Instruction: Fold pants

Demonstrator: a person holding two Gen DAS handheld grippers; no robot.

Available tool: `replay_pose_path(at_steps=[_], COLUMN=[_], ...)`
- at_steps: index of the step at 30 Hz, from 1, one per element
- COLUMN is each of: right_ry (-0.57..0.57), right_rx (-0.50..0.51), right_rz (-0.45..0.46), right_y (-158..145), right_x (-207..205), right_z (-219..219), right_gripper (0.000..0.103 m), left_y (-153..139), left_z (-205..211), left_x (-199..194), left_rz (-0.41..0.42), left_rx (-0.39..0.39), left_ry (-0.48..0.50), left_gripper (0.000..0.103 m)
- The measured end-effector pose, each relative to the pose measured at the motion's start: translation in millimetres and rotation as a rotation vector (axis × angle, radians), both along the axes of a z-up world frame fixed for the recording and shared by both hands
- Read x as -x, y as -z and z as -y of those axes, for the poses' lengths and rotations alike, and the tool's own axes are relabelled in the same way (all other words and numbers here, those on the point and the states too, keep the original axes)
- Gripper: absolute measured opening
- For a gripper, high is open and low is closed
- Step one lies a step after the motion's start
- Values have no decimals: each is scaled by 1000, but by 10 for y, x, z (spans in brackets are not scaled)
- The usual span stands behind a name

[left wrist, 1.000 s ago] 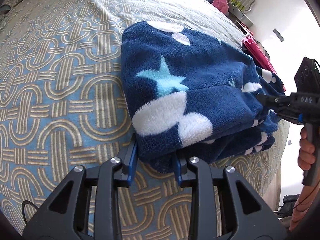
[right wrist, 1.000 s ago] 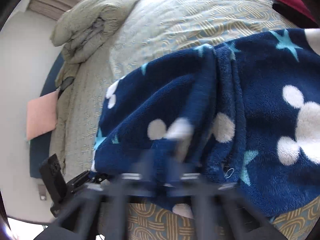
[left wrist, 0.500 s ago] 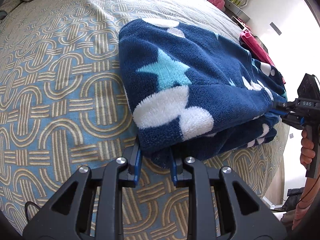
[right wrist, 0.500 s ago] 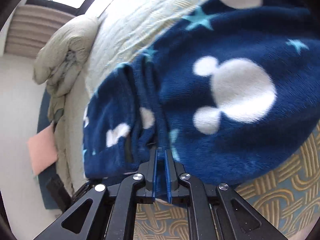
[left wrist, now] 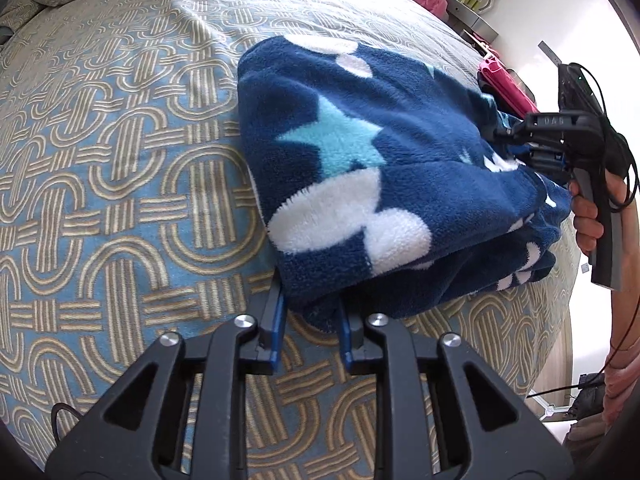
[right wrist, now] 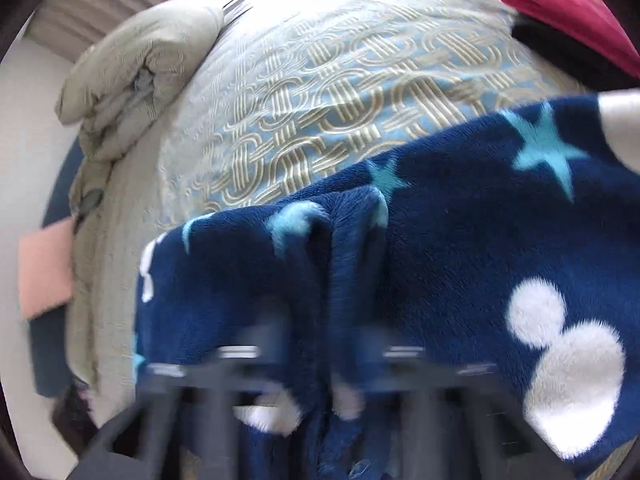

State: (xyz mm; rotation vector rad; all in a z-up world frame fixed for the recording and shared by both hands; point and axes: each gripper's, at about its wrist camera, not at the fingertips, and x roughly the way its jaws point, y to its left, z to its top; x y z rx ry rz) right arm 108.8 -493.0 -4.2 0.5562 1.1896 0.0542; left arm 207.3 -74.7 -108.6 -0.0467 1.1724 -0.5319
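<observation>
Pants (left wrist: 384, 184): navy fleece printed with light-blue stars and white mouse-head shapes; folded into a thick stack of several layers; lies on the bedspread near the bed's edge, its folded end toward the left wrist camera.

Bedspread (left wrist: 120, 168): blue ground with tan interlocking loops; covers the bed under and around the pants.

Left gripper (left wrist: 311, 326): black frame, blue fingers; fingers stand apart, one at each side of the stack's near lower corner; the fleece overhangs their tips, so whether they press the cloth cannot be told.

Right gripper (left wrist: 505, 136): seen from the left wrist camera at the far right side of the stack, tip against the top layer; its own camera is motion-blurred and the fleece hides the fingertips, so whether the fingers are apart or together cannot be told.

Right hand (left wrist: 588, 216): wrapped around the right gripper's handle, beyond the bed's edge.

Pants, right wrist view (right wrist: 460, 264): fills the lower frame; a bunched vertical fold rises straight ahead of the blurred fingers.

Duvet (right wrist: 136, 76): pale grey-green, rolled up at the far end of the bed, well apart from the pants.

Red garment (right wrist: 572, 12): on the bedspread beyond the pants, atop something dark.

Pink item (right wrist: 44, 272): flat, at the left, off the bed.
</observation>
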Motion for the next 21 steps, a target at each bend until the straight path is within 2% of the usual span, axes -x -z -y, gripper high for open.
replay_pose_path(at_steps=[2, 4, 5, 7, 8, 11, 14, 18, 21], right_ry=[77, 77, 49, -34, -24, 103, 174, 158, 189], right_rx=[-2, 3, 27, 69, 53, -71, -106, -4, 62], right_rz=[51, 90, 72, -28, -46, 19, 63, 58, 67], right_y=[-164, -296, -275, -82, -10, -49, -150, -251, -283], right_x=[87, 119, 83, -23, -24, 211, 493, 866, 1159], right_z=[29, 49, 33, -5, 12, 269, 490, 671, 769], right_gripper=[15, 15, 18, 25, 32, 37, 45, 48, 48], left_y=[-17, 1, 13, 33, 29, 13, -1, -57, -141], left_z=[-66, -127, -141, -160, -174, -242, -309, -244, -166], left_x=[7, 5, 9, 28, 46, 93, 147, 216, 296], left_rz=[-11, -26, -29, -34, -31, -34, -43, -10, 23], left_rx=[12, 20, 20, 21, 25, 40, 56, -19, -67], left_ry=[-14, -38, -45, -54, -61, -74, -80, -52, -40], left_gripper=[19, 19, 19, 19, 19, 19, 19, 20, 20])
